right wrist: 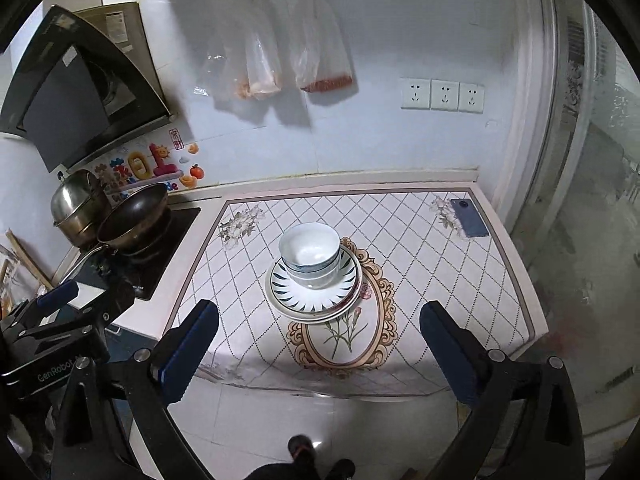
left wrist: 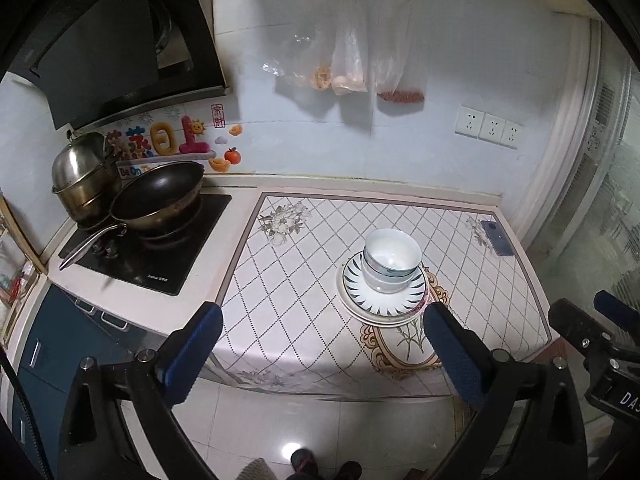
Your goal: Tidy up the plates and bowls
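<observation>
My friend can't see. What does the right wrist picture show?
Two bowls sit nested on a stack of plates in the middle of a patterned counter. The right tongs are wide open and empty, back from the stack. A wok and phone sit off to the sides.

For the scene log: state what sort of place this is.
Most likely a home kitchen: a dark round wok on a black glass cooktop, a black slanted range hood above, stacked white ceramic bowls.
</observation>
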Demonstrator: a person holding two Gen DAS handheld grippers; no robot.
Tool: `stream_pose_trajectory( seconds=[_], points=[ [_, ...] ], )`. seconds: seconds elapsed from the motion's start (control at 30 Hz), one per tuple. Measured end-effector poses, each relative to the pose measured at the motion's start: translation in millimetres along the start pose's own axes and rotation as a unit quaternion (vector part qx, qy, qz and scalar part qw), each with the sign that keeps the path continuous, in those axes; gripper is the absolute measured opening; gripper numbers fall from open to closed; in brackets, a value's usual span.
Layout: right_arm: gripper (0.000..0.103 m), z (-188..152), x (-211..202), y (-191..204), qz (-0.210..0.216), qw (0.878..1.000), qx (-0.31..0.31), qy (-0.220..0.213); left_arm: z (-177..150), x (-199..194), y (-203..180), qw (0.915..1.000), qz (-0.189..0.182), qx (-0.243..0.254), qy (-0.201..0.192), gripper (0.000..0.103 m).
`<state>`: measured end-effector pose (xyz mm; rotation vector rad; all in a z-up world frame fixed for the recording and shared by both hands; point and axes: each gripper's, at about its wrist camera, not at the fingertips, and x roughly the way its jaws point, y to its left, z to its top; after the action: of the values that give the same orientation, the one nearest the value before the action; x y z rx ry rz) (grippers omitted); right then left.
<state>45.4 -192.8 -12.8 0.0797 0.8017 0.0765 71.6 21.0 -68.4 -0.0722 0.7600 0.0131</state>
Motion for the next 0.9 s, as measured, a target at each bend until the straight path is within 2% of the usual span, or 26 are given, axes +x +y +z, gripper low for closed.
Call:
stream_pose_trajectory(
  seconds=[0.43,0.9],
  points=[
    [0.103,-8,-34,12,-0.013,0.999,0.010,-0.028,-11,-33,16,0.9996,-0.001,0.015,-0.022,0.103],
    [0.103,-16,-51,23,-0.027,0.999,0.007,-0.042,-16,-45,22,0.9992,-0.004,0.020,-0.034,0.103]
  ],
)
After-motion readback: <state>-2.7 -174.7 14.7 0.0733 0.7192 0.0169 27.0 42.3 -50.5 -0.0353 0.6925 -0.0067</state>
